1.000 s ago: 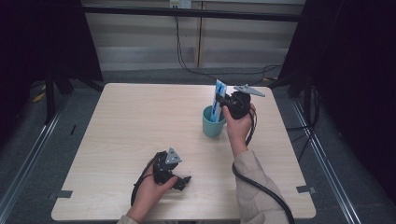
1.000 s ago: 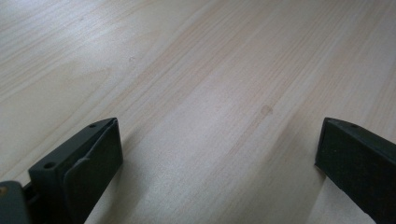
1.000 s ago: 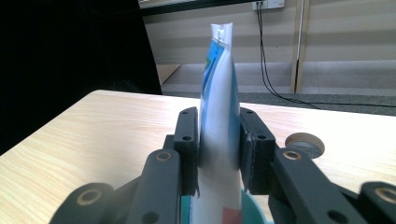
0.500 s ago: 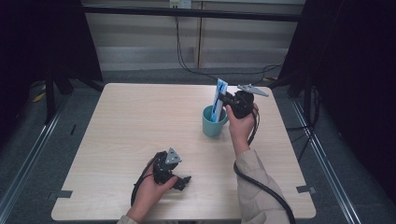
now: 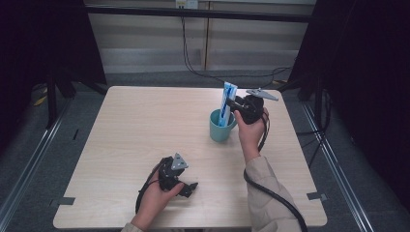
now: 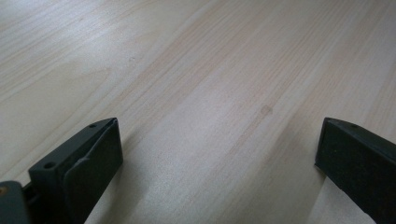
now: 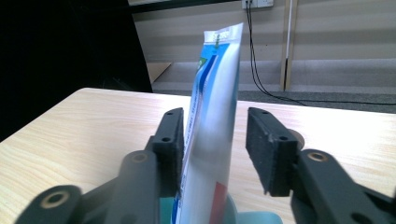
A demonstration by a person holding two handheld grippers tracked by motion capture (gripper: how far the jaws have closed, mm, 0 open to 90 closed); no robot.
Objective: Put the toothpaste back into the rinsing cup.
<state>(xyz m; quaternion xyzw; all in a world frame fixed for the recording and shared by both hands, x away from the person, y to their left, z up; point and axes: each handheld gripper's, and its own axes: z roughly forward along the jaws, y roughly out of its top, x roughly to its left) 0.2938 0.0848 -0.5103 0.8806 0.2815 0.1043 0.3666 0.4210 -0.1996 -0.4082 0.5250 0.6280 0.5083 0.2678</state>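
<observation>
We are at the release: the white-and-blue squeezable plastic tube (image 5: 226,102) stands nearly upright in the teal ceramic mug (image 5: 221,127) toward the far right of the pale wooden desk (image 5: 140,125), its flat crimped end pointing up and its lower end down inside the mug. The right tool (image 5: 233,104) sits level at the tube's upper half, and its jaws have just been opening — in the right gripper view the tube (image 7: 212,126) stands between them, with a clear gap to the pad on one side and the other pad close against it, though we cannot tell if that one touches. So we judge the tube to be let go and resting on the mug's rim.

The left tool (image 5: 186,187) lies low on the near part of the desk, jaws wide with only bare wood between them.

Next we would back the right tool straight off the tube — without brushing it, since a nudge could tip tube or mug.
</observation>
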